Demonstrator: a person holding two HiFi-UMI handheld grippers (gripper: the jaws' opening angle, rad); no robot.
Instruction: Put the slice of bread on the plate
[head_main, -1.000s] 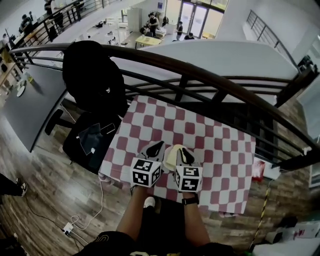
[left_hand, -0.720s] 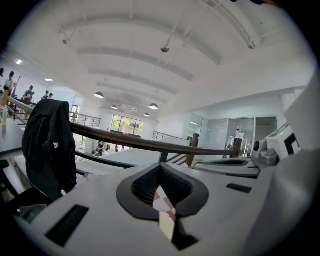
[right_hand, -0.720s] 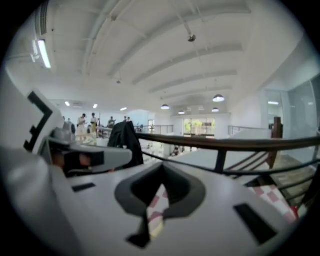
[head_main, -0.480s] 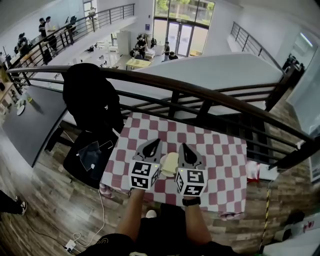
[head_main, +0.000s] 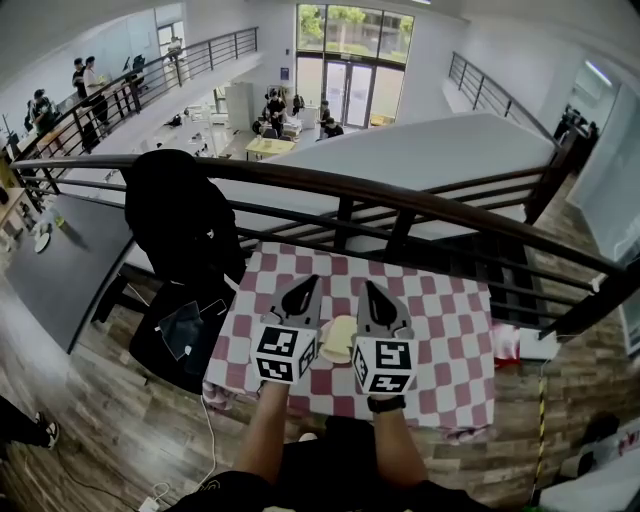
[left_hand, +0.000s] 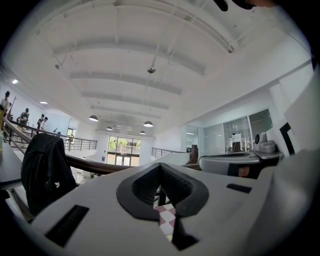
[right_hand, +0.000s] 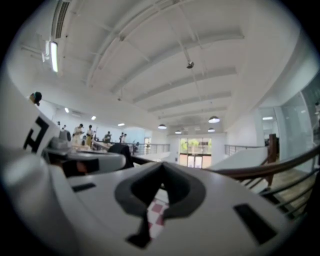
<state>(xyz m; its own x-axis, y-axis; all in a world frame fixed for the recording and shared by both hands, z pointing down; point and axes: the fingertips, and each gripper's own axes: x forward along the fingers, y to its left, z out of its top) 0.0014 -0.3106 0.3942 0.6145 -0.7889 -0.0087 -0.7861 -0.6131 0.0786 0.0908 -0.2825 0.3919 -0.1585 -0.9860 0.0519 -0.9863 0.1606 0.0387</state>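
Observation:
On the red-and-white checked table (head_main: 440, 330) lies a pale cream thing (head_main: 337, 338); whether it is the plate, the bread or both is too small to tell. Both grippers are raised well above the table and point level towards the railing. In the head view my left gripper (head_main: 300, 297) is just left of the pale thing and my right gripper (head_main: 377, 304) just right of it. In the left gripper view the left gripper (left_hand: 160, 172) has its dark pads together with nothing between them. The right gripper (right_hand: 161, 169) looks the same in its own view, shut and empty.
A dark railing (head_main: 400, 205) runs along the table's far side, with a drop to a lower floor beyond. A black jacket (head_main: 180, 215) hangs on a chair left of the table, with a flat device (head_main: 185, 325) on the seat. A red item (head_main: 507, 343) lies by the table's right edge.
Both grippers have risen together from beside the pale thing on the table towards the head camera. The head view has tilted up, showing more of the hall.

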